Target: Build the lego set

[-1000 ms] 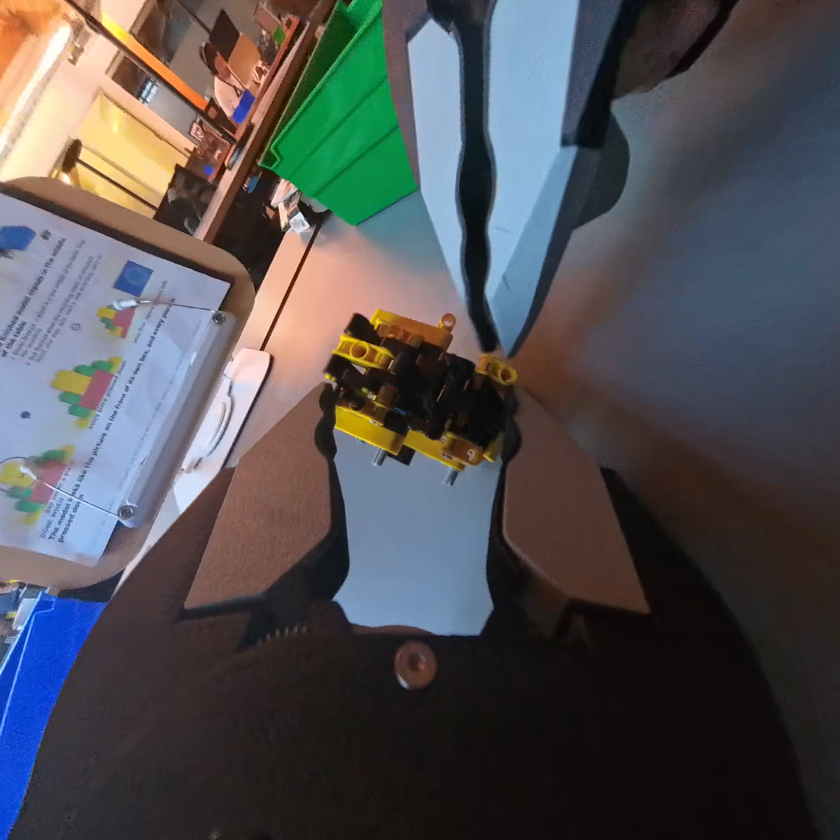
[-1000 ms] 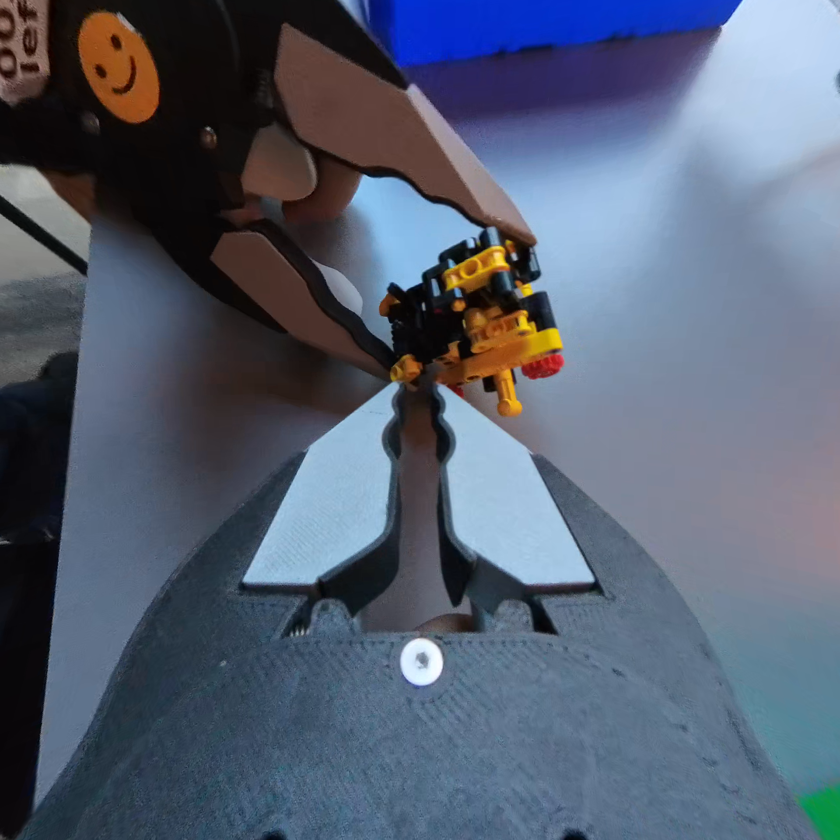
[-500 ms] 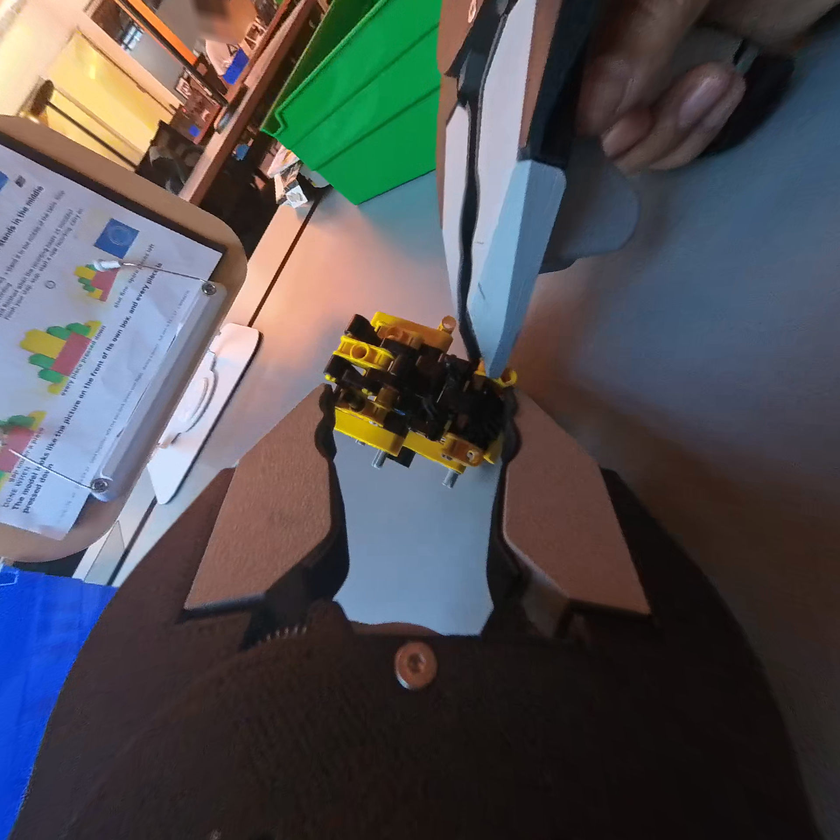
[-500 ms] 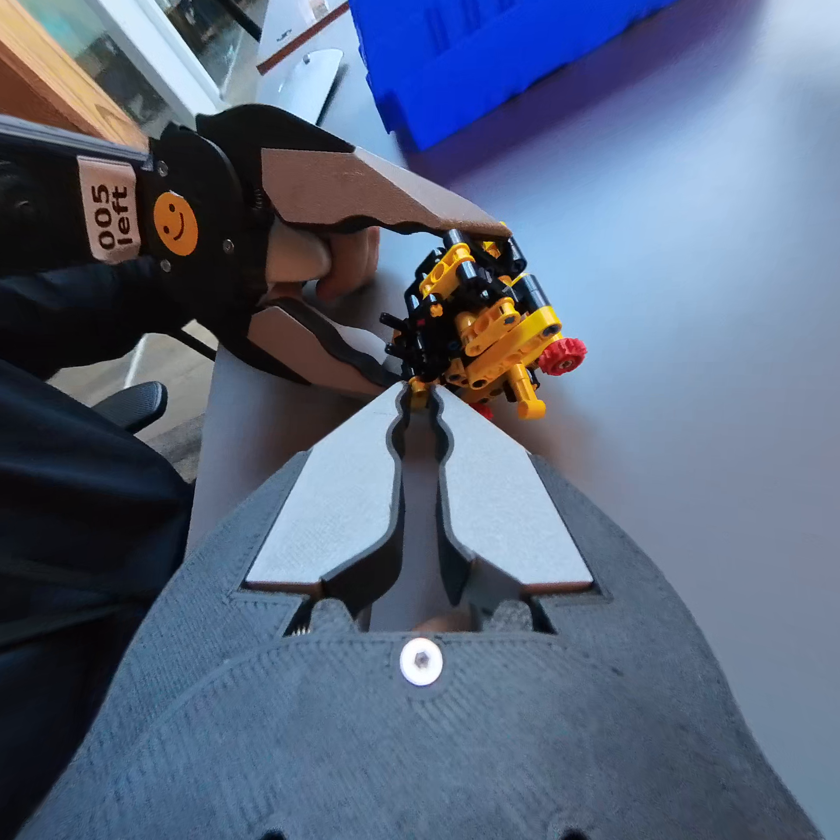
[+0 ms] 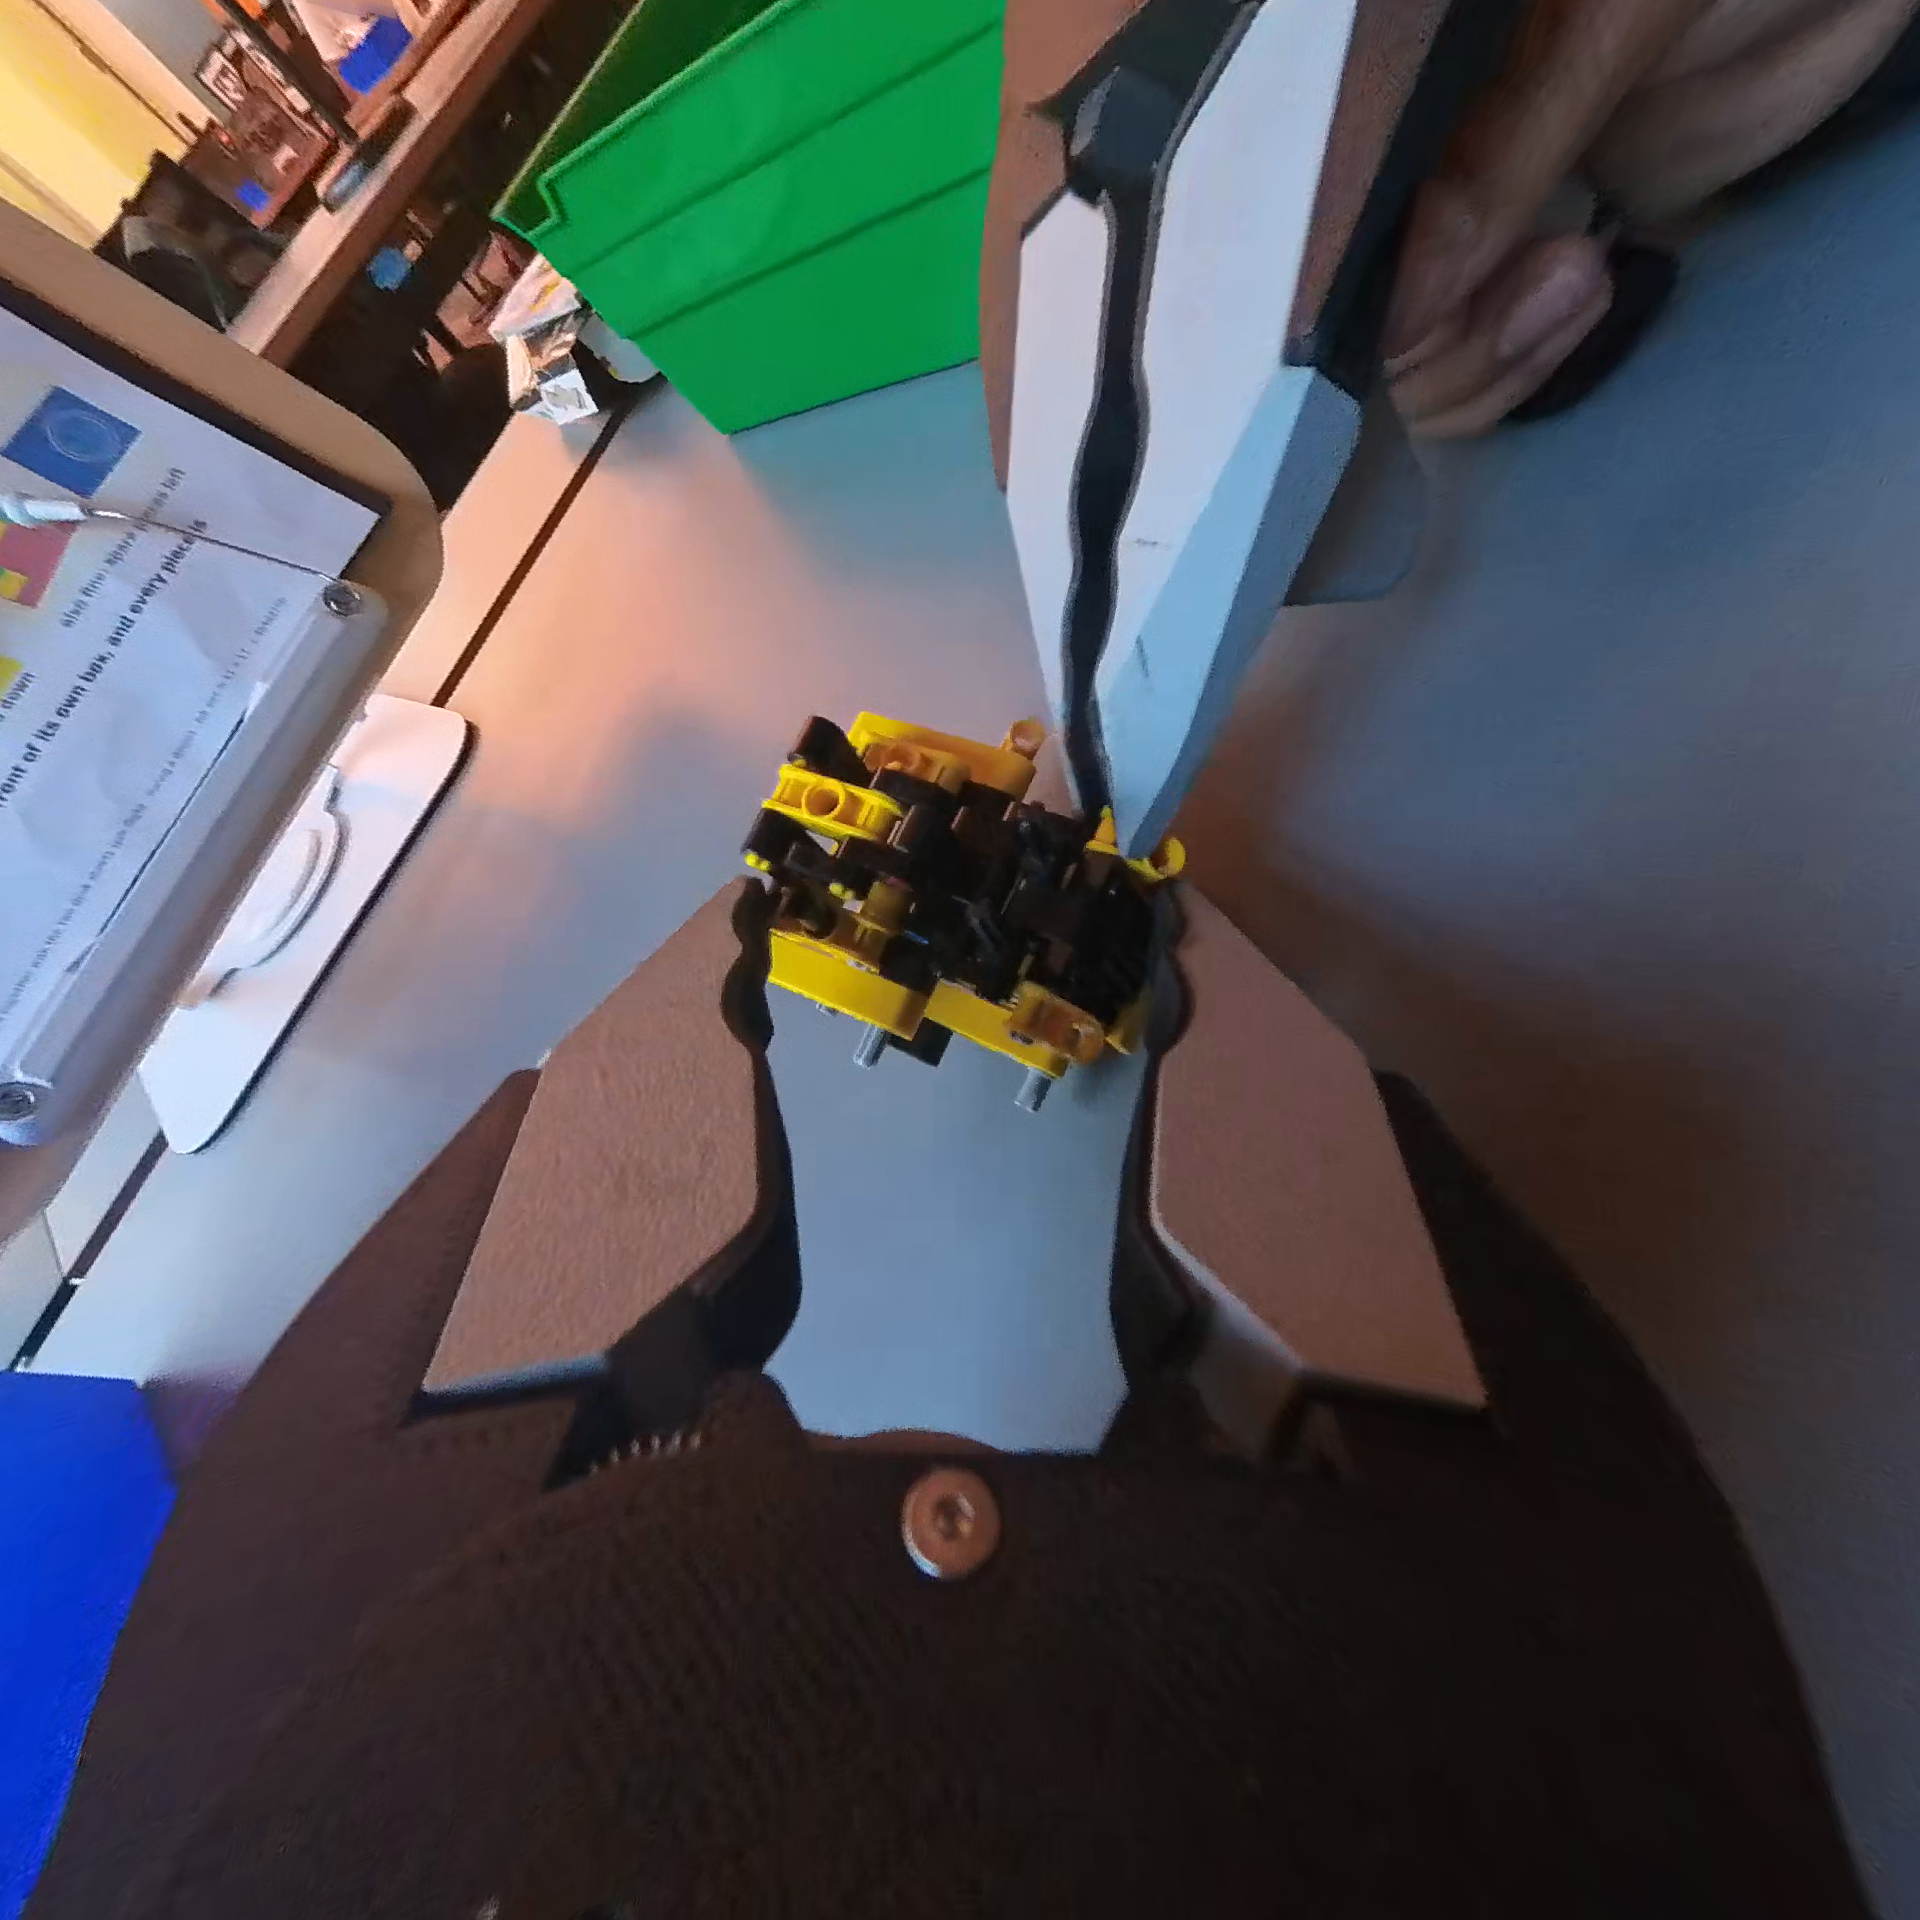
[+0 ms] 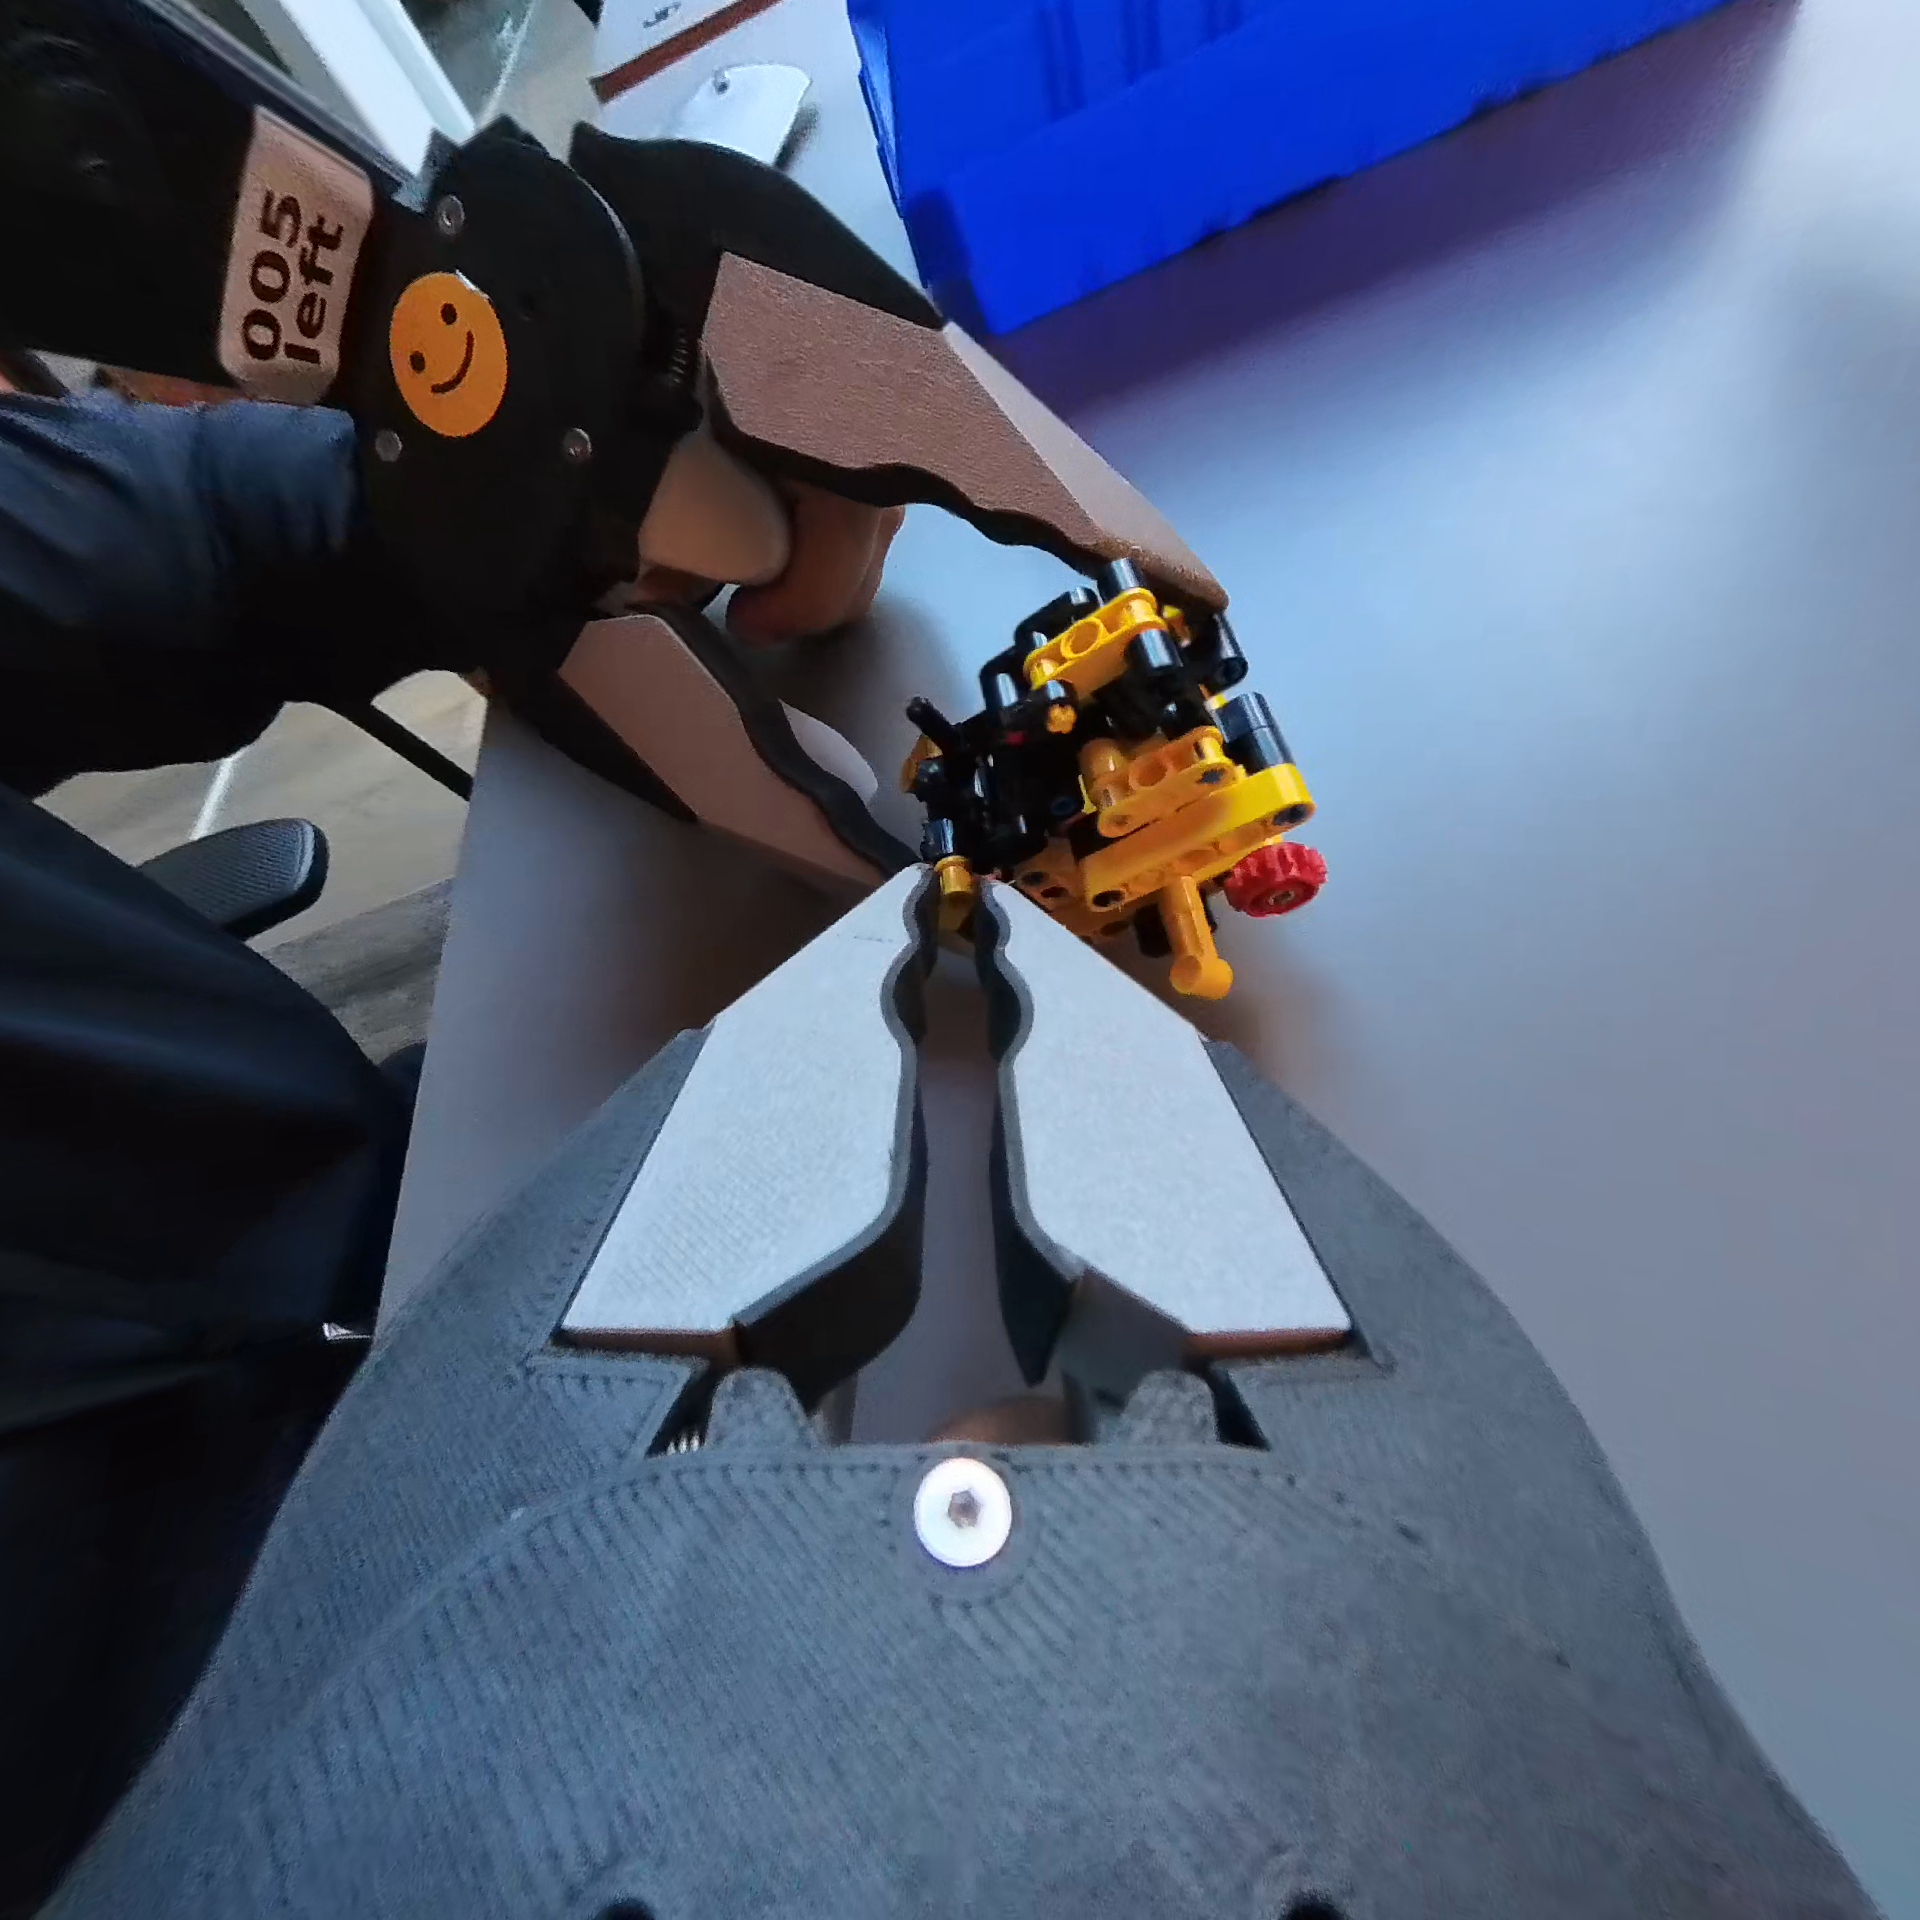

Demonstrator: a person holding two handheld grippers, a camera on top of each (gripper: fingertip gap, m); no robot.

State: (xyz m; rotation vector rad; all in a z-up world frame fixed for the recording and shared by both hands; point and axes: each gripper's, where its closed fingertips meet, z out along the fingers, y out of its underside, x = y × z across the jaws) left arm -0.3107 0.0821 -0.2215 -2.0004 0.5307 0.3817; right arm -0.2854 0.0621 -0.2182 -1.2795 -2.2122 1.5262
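The lego model (image 5: 961, 904), a yellow and black assembly, sits low over the grey worktop (image 5: 1558, 831), clamped across its width between the brown fingers of the left gripper (image 5: 956, 935). The right gripper (image 6: 951, 899) has its fingers nearly closed, pinching a small yellow part (image 6: 952, 881) at the model's near corner. Risk: excess pull or twist here could pop pieces loose or lever the model out of the left grip. The red gear (image 6: 1273, 878) hangs exposed, liable to knock the worktop

I see a warm orange glow on the counter (image 5: 665, 665) — dim foreground, wide-angle bending and soft blur at the edges.
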